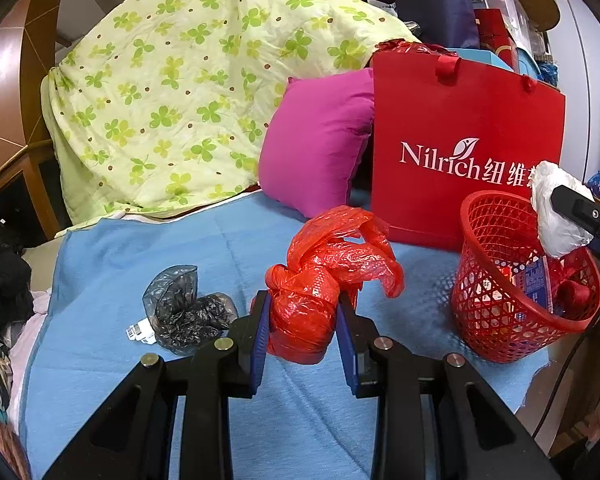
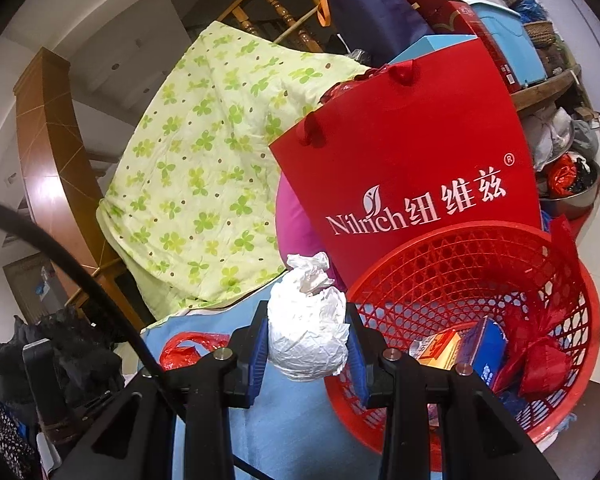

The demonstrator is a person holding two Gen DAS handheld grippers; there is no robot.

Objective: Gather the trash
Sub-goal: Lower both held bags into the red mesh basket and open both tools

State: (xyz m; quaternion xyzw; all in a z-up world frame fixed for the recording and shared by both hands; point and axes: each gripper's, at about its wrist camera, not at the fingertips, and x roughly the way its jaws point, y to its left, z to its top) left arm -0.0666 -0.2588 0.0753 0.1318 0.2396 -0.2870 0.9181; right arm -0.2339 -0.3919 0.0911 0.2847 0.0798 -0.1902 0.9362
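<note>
My left gripper (image 1: 303, 312) is shut on a crumpled red plastic bag (image 1: 324, 276) that rests on the blue blanket (image 1: 180, 360). A grey-black plastic bag (image 1: 186, 308) lies to its left, with a small white label beside it. My right gripper (image 2: 307, 336) is shut on a white crumpled plastic bag (image 2: 306, 328) and holds it just left of the rim of the red mesh basket (image 2: 460, 256). The left wrist view shows that white bag (image 1: 558, 208) above the basket (image 1: 500, 320). The basket holds a blue packet (image 2: 482, 344), an orange box and red wrapping.
A red Nilrich paper bag (image 1: 460, 148) stands behind the basket. A magenta pillow (image 1: 316, 140) and a green clover quilt (image 1: 180, 92) lie at the back. Dark clothes are piled at the left edge (image 1: 0, 280). The blanket ends just right of the basket.
</note>
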